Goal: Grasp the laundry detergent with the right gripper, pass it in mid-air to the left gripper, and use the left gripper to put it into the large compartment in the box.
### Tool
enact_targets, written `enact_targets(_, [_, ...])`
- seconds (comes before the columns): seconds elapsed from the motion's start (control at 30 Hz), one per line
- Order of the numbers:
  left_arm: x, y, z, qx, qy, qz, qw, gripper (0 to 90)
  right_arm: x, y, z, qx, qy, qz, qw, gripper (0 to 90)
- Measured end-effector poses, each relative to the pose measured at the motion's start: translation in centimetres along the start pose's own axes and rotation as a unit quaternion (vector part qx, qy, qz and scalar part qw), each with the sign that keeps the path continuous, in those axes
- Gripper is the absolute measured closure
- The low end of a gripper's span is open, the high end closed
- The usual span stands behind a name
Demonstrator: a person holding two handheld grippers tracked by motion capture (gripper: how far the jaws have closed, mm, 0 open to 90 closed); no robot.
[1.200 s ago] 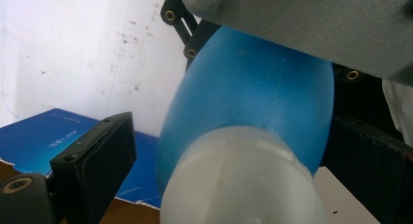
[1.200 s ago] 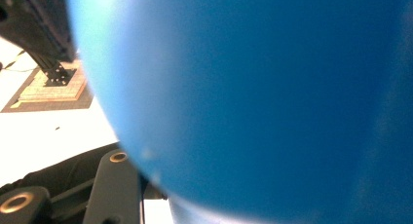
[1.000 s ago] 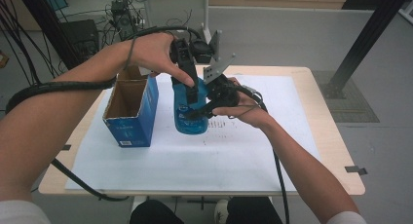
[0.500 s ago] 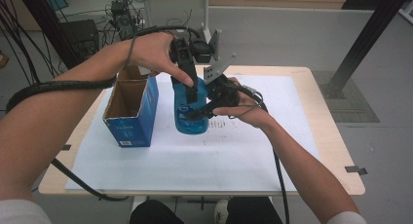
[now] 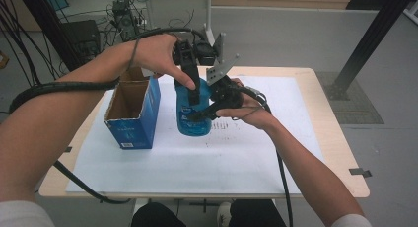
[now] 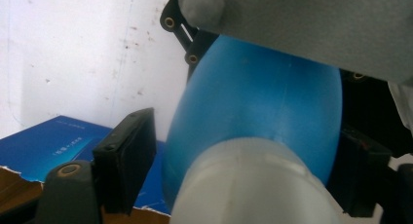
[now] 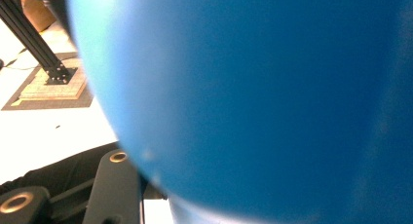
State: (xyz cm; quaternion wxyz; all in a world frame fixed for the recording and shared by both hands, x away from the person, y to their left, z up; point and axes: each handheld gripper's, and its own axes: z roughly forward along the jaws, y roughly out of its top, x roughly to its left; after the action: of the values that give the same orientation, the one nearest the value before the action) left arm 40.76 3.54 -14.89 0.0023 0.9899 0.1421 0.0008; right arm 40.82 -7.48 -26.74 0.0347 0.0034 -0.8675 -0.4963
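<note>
Left tool (image 5: pixel 193 96) comes down over the blue bottle (image 5: pixel 193 119) from above, jaws standing either side of its whitish cap end (image 6: pixel 253 185); contact cannot be confirmed. Right tool (image 5: pixel 209 107) meets the bottle from the side, grip state unreadable. The bottle stands on the desk (image 5: pixel 320 138), probably steadied for capwork. Left of the tools, touching neither, sits an open blue carton (image 5: pixel 133 113); its printing is illegible.
</note>
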Motion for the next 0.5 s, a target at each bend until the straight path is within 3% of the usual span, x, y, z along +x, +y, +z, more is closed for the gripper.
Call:
enact_targets(0.27, [0.0, -0.02, 0.07, -0.004, -0.013, 0.006, 0.9999, 30.2, 0.07, -0.02, -0.03, 0.005, -0.002, 0.005, 1.0, 43.9])
enact_targets(0.37, [-0.01, -0.01, 0.09, -0.002, -0.016, 0.007, 0.9999, 32.2, -0.08, -0.01, 0.13, -0.002, 0.008, -0.008, 0.9999, 43.9])
enact_targets(0.5, [-0.05, 0.01, 0.18, -0.001, -0.017, 0.008, 0.9998, 32.7, 0.04, -0.04, 0.04, 0.005, -0.001, -0.001, 1.0, 43.9])
